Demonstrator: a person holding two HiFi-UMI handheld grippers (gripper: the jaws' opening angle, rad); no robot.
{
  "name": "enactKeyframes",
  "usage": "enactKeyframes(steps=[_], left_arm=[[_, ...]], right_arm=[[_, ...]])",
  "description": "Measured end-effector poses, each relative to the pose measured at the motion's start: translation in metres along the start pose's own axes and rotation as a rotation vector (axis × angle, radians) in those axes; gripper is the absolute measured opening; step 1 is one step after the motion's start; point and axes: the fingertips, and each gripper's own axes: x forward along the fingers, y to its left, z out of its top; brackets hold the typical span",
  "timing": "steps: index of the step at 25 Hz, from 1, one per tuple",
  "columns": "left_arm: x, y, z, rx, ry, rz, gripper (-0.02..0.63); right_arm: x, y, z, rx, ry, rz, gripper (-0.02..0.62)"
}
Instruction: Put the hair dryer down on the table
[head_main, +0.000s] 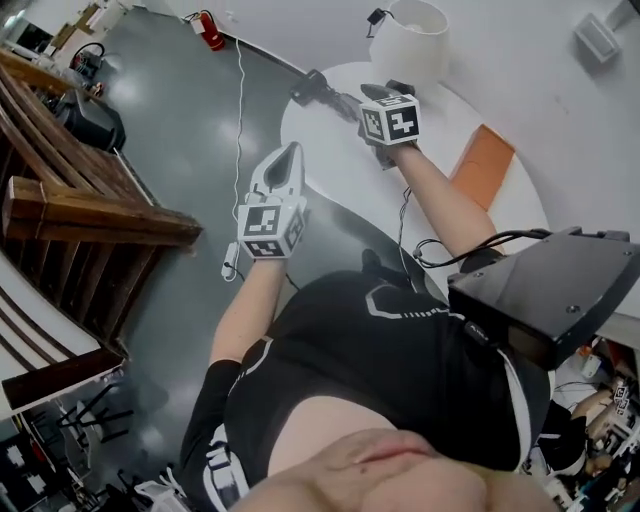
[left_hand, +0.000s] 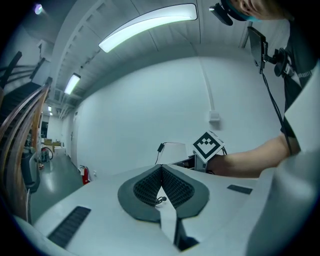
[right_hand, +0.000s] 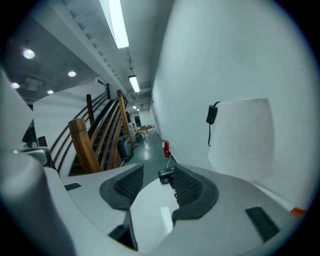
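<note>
**On the white table: dryer lying down, right jaws apart**

On the table (head_main: 335, 165), near its far edge, the hair dryer (head_main: 322, 93) lies just ahead of the right gripper (right_hand: 156, 174). Its jaws stand apart, and the dark barrel end shows beyond them, unpinched. Left gripper (left_hand: 161, 169): clenched on nothing, held over the floor. Judgement: rigid plastic shell, fairly light, smooth; the handle is the sure hold. Handle and cord hard to make out.

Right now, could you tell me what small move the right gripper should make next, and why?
Probably draw the right gripper straight back: its jaws stand apart, the hair dryer lies on the white table just past their tips, near the edge, and nothing seems gripped.
</note>
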Motion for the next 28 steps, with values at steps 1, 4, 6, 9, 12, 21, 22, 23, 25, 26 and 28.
enactKeyframes(steps=[1, 4, 6, 9, 12, 21, 22, 23, 25, 26, 28], left_arm=[[0.000, -0.004, 0.004, 0.007, -0.005, -0.012, 0.031], [0.005, -0.020, 0.012, 0.024, -0.027, -0.061, 0.031], [0.007, -0.028, 0.015, 0.021, -0.037, -0.090, 0.031], [0.015, -0.032, 0.016, 0.004, -0.042, -0.118, 0.031], [0.026, -0.039, 0.018, 0.001, -0.047, -0.152, 0.031], [0.013, -0.076, 0.042, 0.034, -0.081, -0.231, 0.031], [0.012, -0.078, 0.043, 0.035, -0.085, -0.238, 0.031], [0.011, -0.081, 0.044, 0.035, -0.088, -0.245, 0.031], [0.011, -0.086, 0.048, 0.033, -0.097, -0.259, 0.031], [0.011, -0.089, 0.049, 0.035, -0.100, -0.266, 0.031], [0.011, -0.094, 0.052, 0.038, -0.105, -0.277, 0.031]], right_arm=[[-0.011, 0.002, 0.004, 0.001, -0.021, -0.008, 0.199], [-0.047, 0.004, 0.017, 0.004, -0.080, -0.032, 0.181], [-0.069, 0.005, 0.023, 0.011, -0.117, -0.054, 0.170], [-0.091, 0.005, 0.029, -0.003, -0.154, -0.089, 0.147], [-0.109, -0.001, 0.032, -0.003, -0.185, -0.131, 0.130], [-0.190, 0.009, 0.031, -0.021, -0.262, -0.240, 0.098], [-0.196, 0.009, 0.031, -0.024, -0.272, -0.254, 0.097], [-0.203, 0.010, 0.031, -0.024, -0.282, -0.267, 0.092], [-0.215, 0.009, 0.031, -0.024, -0.300, -0.290, 0.089], [-0.221, 0.008, 0.030, -0.022, -0.308, -0.302, 0.086], [-0.231, 0.008, 0.029, -0.015, -0.320, -0.322, 0.081]])
